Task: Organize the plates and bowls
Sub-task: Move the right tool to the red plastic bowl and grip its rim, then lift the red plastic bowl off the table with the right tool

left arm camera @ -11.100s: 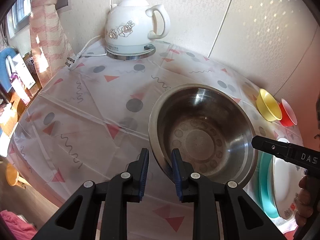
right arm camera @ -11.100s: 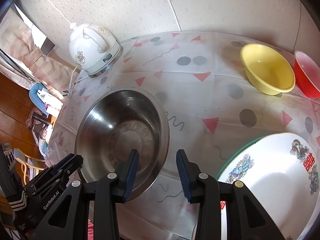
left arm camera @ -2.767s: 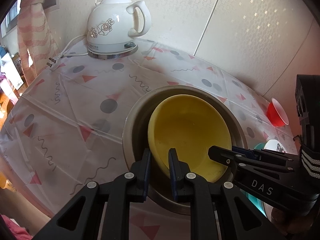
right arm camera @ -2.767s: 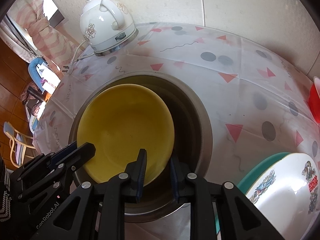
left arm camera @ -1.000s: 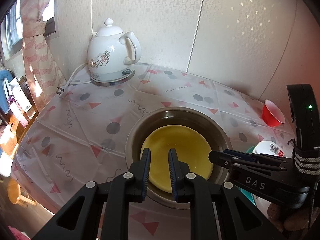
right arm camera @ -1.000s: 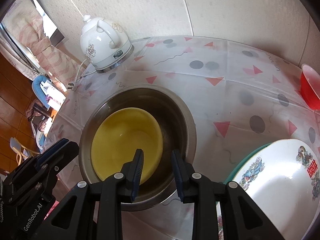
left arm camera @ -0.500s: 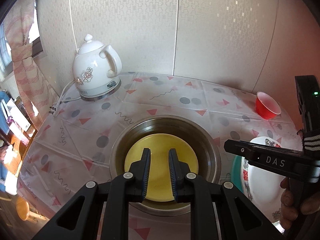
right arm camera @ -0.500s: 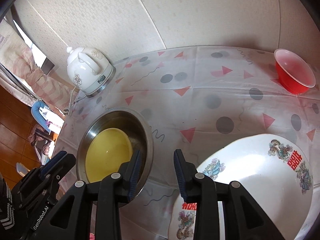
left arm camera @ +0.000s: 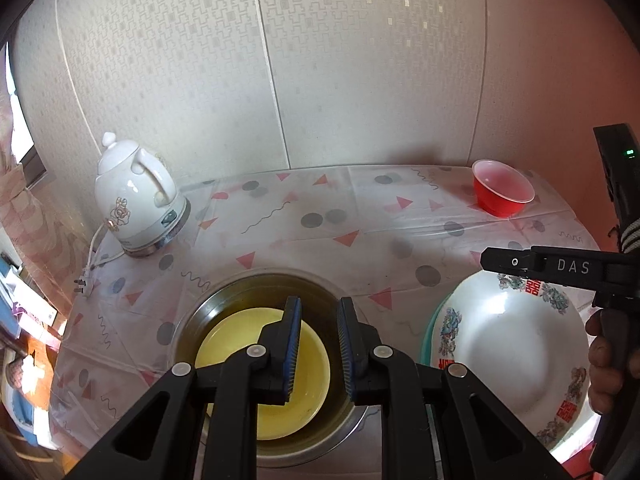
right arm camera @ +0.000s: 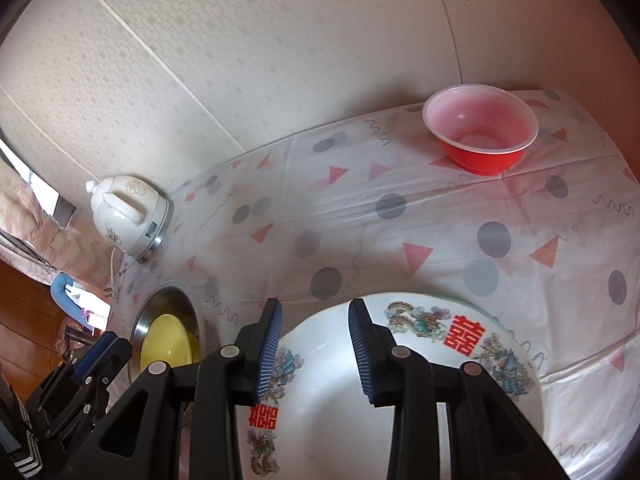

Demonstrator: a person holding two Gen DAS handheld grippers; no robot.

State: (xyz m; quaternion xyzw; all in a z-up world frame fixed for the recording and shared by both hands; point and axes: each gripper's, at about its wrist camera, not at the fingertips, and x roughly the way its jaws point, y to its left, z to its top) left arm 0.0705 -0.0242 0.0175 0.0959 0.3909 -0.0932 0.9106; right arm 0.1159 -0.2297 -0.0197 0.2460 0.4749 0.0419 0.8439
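A yellow bowl point(left arm camera: 240, 344) lies inside a steel bowl point(left arm camera: 224, 296) near the table's front; both also show in the right wrist view, the yellow bowl point(right arm camera: 164, 344) in the steel bowl point(right arm camera: 172, 296). My left gripper point(left arm camera: 318, 308) hovers above them, open and empty. A white decorated plate point(left arm camera: 508, 336) rests on a teal plate point(left arm camera: 430, 320) at the right. My right gripper point(right arm camera: 314, 308) is open and empty above the white plate point(right arm camera: 400, 360). A red bowl point(right arm camera: 480, 136) stands at the back right, also in the left wrist view point(left arm camera: 502, 192).
A white electric kettle point(left arm camera: 132, 208) with its cord stands at the back left near the wall. The table wears a patterned plastic cloth point(left arm camera: 320, 220). The wall closes the back. The table's left edge drops to a room with clutter.
Both grippers have risen and pulled back from the steel bowl. The yellow bowl stays inside it. The right gripper has swung right over the white plate and opened wider.
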